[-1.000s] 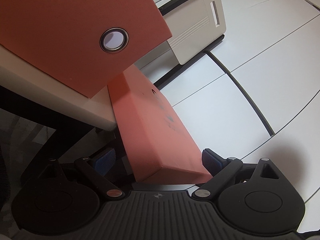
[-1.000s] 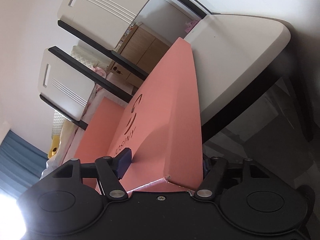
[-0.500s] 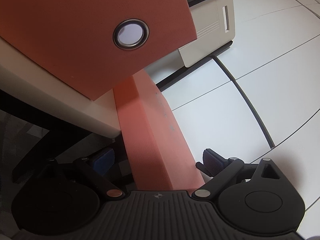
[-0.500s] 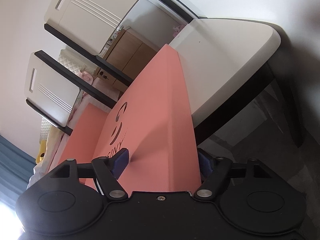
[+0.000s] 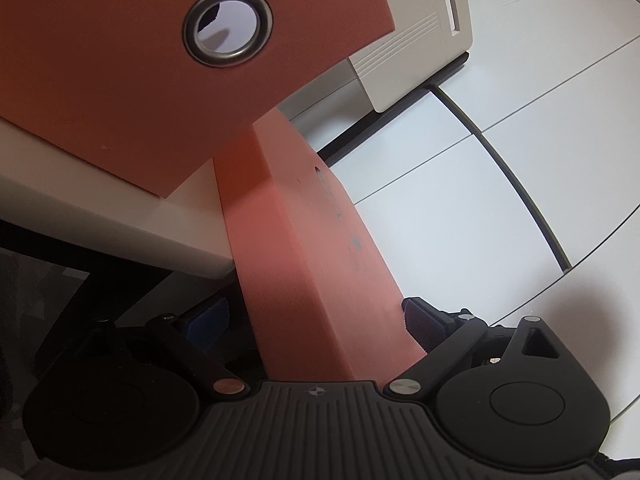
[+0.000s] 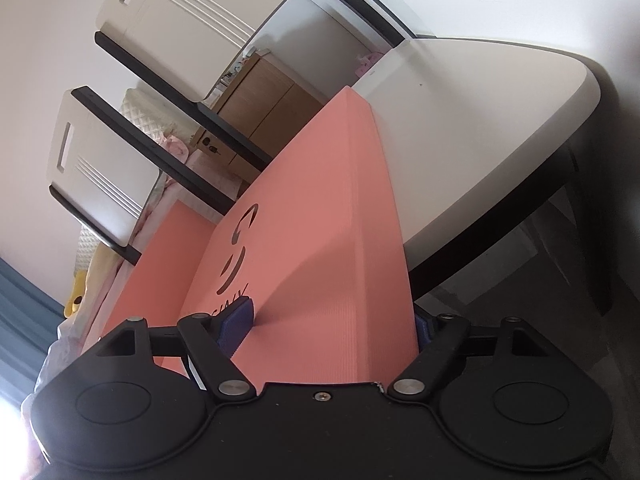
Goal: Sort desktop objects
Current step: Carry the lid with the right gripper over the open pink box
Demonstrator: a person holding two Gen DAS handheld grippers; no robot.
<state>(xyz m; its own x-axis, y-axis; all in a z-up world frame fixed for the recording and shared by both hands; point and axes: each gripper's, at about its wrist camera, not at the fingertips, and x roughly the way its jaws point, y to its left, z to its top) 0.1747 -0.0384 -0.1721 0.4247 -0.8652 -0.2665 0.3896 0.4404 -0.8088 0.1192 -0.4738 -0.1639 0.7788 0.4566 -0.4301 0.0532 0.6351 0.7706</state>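
We find the pink mat (image 6: 320, 240) soft, light; right gripper (image 6: 332, 326) pinches its fold, left gripper (image 5: 316, 324) spread astride.

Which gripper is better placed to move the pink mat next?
Right. The right gripper pinches the pink mat from both sides; one left gripper pad stands clear of it.

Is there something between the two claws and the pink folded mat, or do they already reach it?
Nothing visible stands between. The right claw is closed on the pink mat, and the mat also lies between the left claw fingers.
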